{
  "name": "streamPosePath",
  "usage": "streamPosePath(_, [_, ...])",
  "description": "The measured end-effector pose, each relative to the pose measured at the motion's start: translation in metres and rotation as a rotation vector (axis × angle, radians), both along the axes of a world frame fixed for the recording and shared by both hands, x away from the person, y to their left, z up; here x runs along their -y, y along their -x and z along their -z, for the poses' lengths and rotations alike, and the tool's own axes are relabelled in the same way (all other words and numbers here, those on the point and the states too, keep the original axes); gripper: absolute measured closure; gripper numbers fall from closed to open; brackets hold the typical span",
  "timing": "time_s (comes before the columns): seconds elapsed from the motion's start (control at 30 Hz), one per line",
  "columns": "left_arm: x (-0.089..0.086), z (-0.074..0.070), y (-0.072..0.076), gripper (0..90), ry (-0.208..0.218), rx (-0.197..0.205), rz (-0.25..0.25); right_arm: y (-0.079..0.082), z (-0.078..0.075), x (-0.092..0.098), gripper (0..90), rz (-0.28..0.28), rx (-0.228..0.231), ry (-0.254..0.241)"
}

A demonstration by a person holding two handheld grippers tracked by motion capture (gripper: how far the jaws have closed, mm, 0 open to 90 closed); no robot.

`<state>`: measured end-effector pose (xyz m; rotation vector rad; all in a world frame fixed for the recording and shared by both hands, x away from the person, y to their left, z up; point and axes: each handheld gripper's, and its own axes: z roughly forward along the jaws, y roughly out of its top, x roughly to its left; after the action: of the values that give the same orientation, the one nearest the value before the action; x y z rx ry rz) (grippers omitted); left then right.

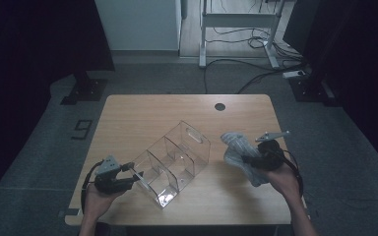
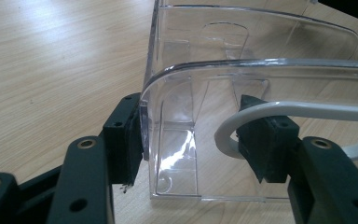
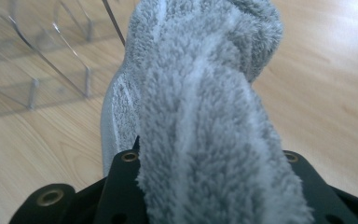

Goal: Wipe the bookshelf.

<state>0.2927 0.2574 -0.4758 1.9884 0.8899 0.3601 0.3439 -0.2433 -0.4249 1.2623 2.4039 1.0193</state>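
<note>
Currently, my left tongs (image 1: 137, 175) sit at the near-left end of the clear plastic organizer (image 1: 172, 162), which lies slantwise across the middle of the wooden tabletop (image 1: 128, 110). In the left gripper view the two jaws stand either side of the organizer's (image 2: 251, 74) end wall: the left-hand pad (image 2: 127, 140) touches the outer face of the corner, the other pad sits inside the compartment, seen through the plastic. A gap remains between that inner pad and the wall, so the left tongs (image 2: 198, 142) are spread around the wall, not clamped on it. A white cable (image 2: 279, 112) loops across in front of the inner pad.

The organizer is transparent, with several dividers forming compartments and a slot cut-out in its far end wall. Its compartments look empty as far as the plastic lets me see.

My right tongs (image 1: 245, 159) are on the right side of the tabletop, well apart from the left ones and just beside the organizer's far end. They are pinching a grey fluffy towel (image 1: 238, 150). In the right gripper view the towel (image 3: 200, 121) is bunched between the jaws and rises up past them, hiding the pads; the organizer (image 3: 37, 70) shows blurred at upper left. Some of the towel hangs below my right hand (image 1: 281, 181).
</note>
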Motion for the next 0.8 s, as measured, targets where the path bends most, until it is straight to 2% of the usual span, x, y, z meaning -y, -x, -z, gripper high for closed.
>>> streamPosePath(0.37, [0.002, 0.0, 0.001, 43.1, -0.009, 0.003, 0.016, -0.018, -0.038, -0.035, 62.0, -0.065, 0.047, -0.017])
streamPosePath(0.47, [0.002, -0.001, 0.001, 43.1, -0.013, 0.004, 0.02, -0.026, -0.045, -0.046, 62.0, -0.084, 0.05, -0.004])
streamPosePath(0.63, [0.003, -0.001, 0.002, 43.1, -0.017, 0.006, 0.028, -0.039, -0.055, -0.064, 61.9, -0.105, 0.051, -0.017])
streamPosePath(0.8, [0.005, -0.001, 0.002, 43.1, -0.016, 0.008, 0.034, -0.05, -0.063, -0.086, 61.6, -0.127, 0.06, -0.004])
